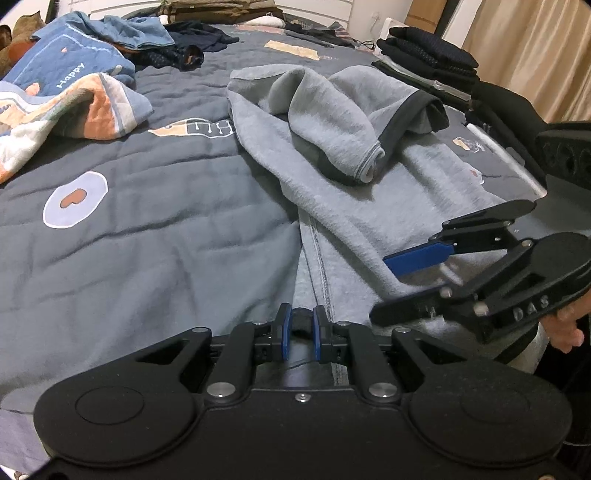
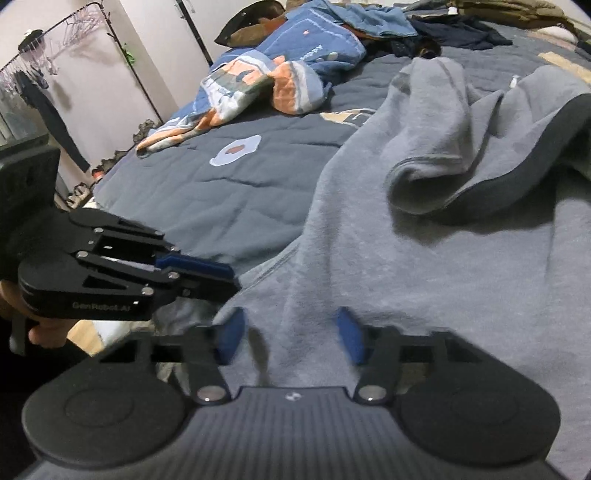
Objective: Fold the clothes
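A grey sweatshirt [image 1: 369,206] with dark trim lies spread on the bed, one sleeve folded over its middle [image 2: 461,155]. My left gripper [image 1: 301,326] is shut on the garment's dark hem at the near edge. The right wrist view shows it from the side [image 2: 225,277], pinching that same edge. My right gripper [image 2: 290,336] is pressed down into the grey fabric, its blue pads [image 2: 349,338] apart and a ridge of cloth rising between them. In the left wrist view the right gripper [image 1: 380,288] hovers low over the near right part of the sweatshirt, jaws apart.
A dark blue quilt [image 1: 147,240] covers the bed. A crumpled blue and orange blanket [image 1: 74,96] lies at far left with loose clothes [image 1: 155,33] behind. Folded dark clothes [image 1: 428,55] are stacked at far right. A clothes rack [image 2: 55,44] stands by the wall.
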The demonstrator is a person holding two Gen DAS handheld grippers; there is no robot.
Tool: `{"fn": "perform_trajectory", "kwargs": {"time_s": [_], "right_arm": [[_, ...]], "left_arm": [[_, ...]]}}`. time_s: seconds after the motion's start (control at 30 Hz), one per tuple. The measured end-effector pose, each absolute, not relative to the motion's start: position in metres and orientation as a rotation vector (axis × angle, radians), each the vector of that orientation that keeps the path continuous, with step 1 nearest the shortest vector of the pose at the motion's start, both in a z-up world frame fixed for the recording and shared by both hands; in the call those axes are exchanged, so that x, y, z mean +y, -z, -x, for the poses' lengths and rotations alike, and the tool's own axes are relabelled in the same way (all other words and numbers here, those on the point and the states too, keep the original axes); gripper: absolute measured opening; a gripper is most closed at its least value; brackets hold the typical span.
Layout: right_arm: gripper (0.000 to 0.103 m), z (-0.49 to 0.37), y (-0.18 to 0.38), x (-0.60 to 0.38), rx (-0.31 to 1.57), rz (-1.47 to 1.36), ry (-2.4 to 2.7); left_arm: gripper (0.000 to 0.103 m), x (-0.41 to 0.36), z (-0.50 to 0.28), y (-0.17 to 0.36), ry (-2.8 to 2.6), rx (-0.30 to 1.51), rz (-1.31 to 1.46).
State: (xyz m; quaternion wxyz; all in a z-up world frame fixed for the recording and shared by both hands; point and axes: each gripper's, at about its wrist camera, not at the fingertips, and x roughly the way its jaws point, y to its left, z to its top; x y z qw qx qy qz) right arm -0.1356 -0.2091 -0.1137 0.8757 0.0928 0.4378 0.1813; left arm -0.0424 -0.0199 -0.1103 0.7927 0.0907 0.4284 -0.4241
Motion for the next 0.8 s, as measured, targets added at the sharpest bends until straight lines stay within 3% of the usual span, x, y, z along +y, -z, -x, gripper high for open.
{"fn": "perform_trajectory", "kwargs": {"time_s": [0.03,0.13,0.57,0.63,0.8], "right_arm": [[0.015,0.134,0.113,-0.212,0.919,-0.207,-0.375],[0.006,0.132,0.110,-0.219,0.927,-0.244,-0.372],[0.005,0.137,0.093,-0.215,0.890,-0.209,-0.397],[0.005,0.137,0.089,-0.216,0.880,-0.206,-0.391],[0.002,0.139,0.079,-0.224,0.848,-0.202,-0.355]], "left_arm": [[0.012,-0.021,0.043,0.111,0.911,0.923,-0.201],[0.013,-0.022,0.043,0.113,0.910,0.933,-0.212],[0.024,-0.026,0.039,0.123,0.903,0.977,-0.193],[0.023,-0.026,0.040,0.124,0.917,0.964,-0.201],[0.009,-0.023,0.037,0.122,0.897,0.959,-0.181]]}}
